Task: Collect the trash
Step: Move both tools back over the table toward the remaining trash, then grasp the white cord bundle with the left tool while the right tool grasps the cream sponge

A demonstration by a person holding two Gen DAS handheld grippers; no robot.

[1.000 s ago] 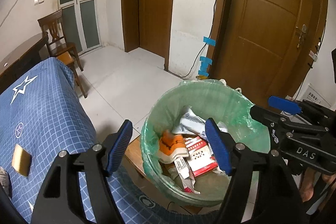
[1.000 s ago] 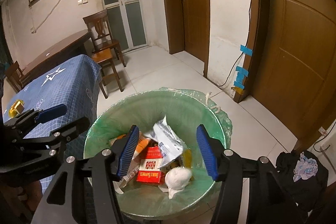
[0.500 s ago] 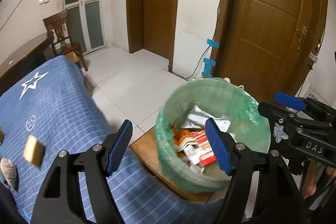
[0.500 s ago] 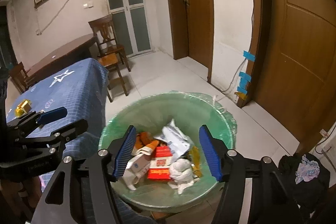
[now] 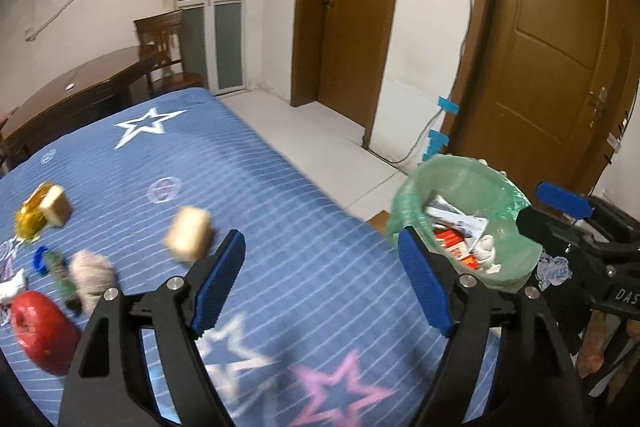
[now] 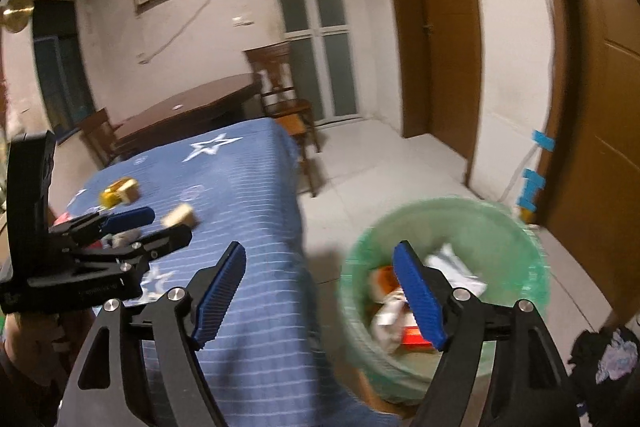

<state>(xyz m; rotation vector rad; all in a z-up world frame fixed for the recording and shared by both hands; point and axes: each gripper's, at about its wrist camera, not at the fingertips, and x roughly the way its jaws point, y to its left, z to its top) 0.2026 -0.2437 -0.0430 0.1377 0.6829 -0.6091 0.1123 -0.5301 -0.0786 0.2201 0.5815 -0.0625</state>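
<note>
Blur is smearing the scraps on the blue star-print surface (image 5: 304, 227): a red lump (image 5: 42, 333) cut by the frame edge, a pale wad (image 5: 94, 277), a tan block (image 5: 188, 235) and a gold wrapper (image 5: 34, 215). Left gripper (image 5: 320, 283) is hanging over bare cloth, jaws apart and empty. Right gripper (image 6: 318, 293), likewise spread, is straddling the surface's edge beside the green-lined trash bin (image 6: 516, 227), whose contents are reading only as red and white packets. Beyond, tiled floor (image 6: 384, 163) is lying open toward the doors.

dim indoor light | motion blur | fisheye edges dark, bent
</note>
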